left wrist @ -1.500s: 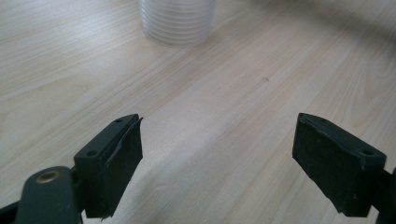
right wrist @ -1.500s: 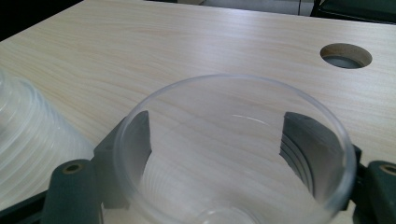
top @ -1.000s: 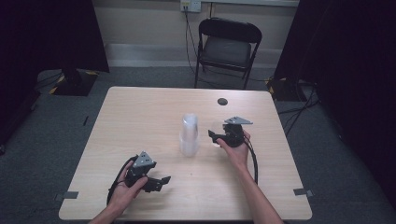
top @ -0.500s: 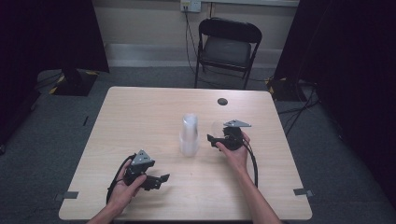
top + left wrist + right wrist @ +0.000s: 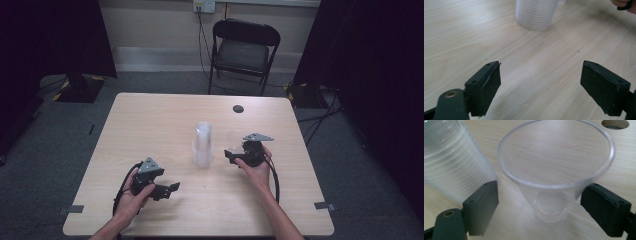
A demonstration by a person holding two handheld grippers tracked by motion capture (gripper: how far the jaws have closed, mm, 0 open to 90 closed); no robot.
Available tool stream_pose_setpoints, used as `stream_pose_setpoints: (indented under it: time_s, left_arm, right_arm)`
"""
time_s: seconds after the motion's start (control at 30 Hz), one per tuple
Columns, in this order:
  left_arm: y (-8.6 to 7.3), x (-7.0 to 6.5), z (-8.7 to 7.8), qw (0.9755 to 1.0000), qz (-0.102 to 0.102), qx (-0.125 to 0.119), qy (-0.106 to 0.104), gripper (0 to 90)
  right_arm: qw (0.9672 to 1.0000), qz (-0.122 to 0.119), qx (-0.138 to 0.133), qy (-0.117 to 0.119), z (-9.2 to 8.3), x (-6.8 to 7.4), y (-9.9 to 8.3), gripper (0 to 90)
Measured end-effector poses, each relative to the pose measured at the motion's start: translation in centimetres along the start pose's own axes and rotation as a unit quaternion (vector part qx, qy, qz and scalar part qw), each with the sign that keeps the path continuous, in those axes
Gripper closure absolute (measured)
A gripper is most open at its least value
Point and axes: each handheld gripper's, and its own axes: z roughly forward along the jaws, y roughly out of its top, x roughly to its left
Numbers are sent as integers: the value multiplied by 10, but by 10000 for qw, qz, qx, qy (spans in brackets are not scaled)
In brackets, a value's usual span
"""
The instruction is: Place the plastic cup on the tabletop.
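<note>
Right tongs (image 5: 541, 195) just opened wide, releasing upright cup (image 5: 554, 170) between jaws. Left tongs (image 5: 541, 82) wide, empty. Next: withdraw clear of stack (image 5: 451, 162).

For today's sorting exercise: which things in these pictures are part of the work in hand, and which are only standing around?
Part of the work:
- single clear cup, standing upright between the right gripper's jaws, which have just been opening
- stack of clear cups
- left gripper, open

Standing around:
- folding chair
- round hole in the table

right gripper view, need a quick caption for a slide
Open hand-held gripper straddling a single clear plastic cup upright on the wooden table, beside the cup stack.
</note>
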Motion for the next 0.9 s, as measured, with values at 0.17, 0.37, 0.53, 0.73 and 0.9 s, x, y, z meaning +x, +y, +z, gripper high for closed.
stream_pose_setpoints:
  time_s: [0.17, 0.37, 0.53, 0.73, 0.9]
  left_arm:
    - [2, 2, 1, 10000, -28, -8, 36, 165]
    - [2, 5, -2, 9999, -60, -25, 96, 164]
    - [3, 6, -3, 9998, -113, -63, 175, 170]
    - [3, 8, -6, 9994, -49, -130, 325, 182]
    - [3, 5, -5, 9991, 36, -68, 419, 196]
  right_arm:
    - [9999, -48, 95, -2, -13, -1, -3, 137]
    - [10000, -60, 53, 29, -31, -1, -7, 143]
    - [10000, 7, 68, 73, -46, -2, -9, 149]
    - [10000, -56, -2, -22, -69, -4, -12, 153]
    - [10000, 56, -4, -20, -87, -6, -22, 155]
